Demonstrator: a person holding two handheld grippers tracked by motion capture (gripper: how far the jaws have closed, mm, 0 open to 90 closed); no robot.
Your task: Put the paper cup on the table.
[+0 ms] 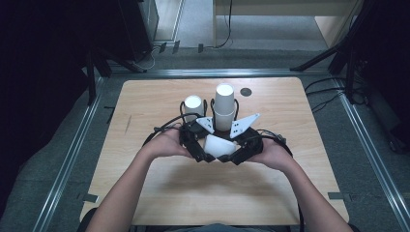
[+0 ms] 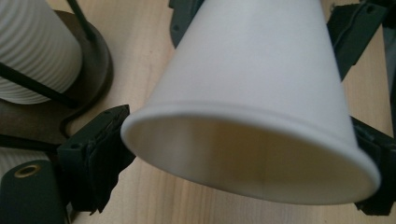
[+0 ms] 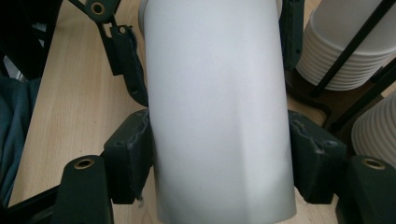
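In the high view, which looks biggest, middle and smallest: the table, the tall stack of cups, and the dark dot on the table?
1. The wooden table, by far the largest.
2. The tall stack of cups.
3. The dark dot, smallest; it lies farther from the camera, but the gap is too plain to doubt.

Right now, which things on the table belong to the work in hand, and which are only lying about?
Belong to the work:
- white paper cup, lying sideways between both tools
- left hand-held gripper, at the cup's rim end
- right hand-held gripper, pads pressing the cup's sides
- two stacks of cups in a black wire holder

Lying about:
- small dark disc on the table
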